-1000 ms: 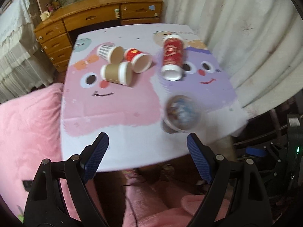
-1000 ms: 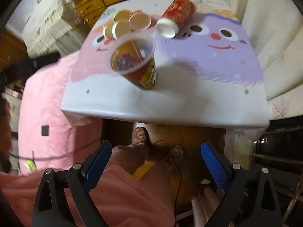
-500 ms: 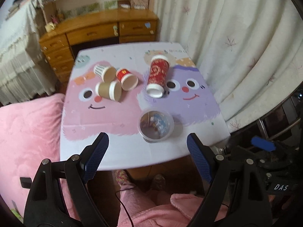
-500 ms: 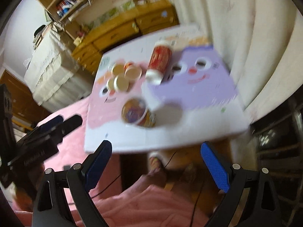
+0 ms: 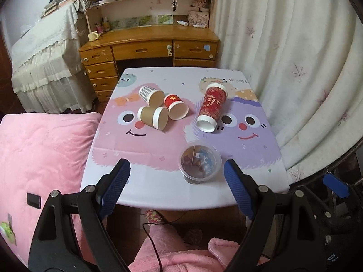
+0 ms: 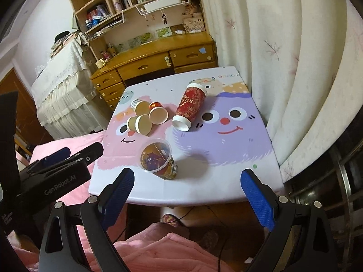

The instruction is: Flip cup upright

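Clear plastic, with a printed pattern too blurred to read, the cup (image 5: 200,162) (image 6: 157,157) stands upright with its mouth up near the front edge of the table (image 5: 158,195) (image 6: 204,192), its base partly hidden behind its own rim in the left wrist view. Both the left gripper (image 5: 177,182) and the right gripper (image 6: 187,191) hang spread wide and empty, short of the table edge. Farther back, a tall red cup (image 5: 211,107) (image 6: 190,106) and three small paper cups (image 5: 158,110) (image 6: 147,115) lie on their sides.
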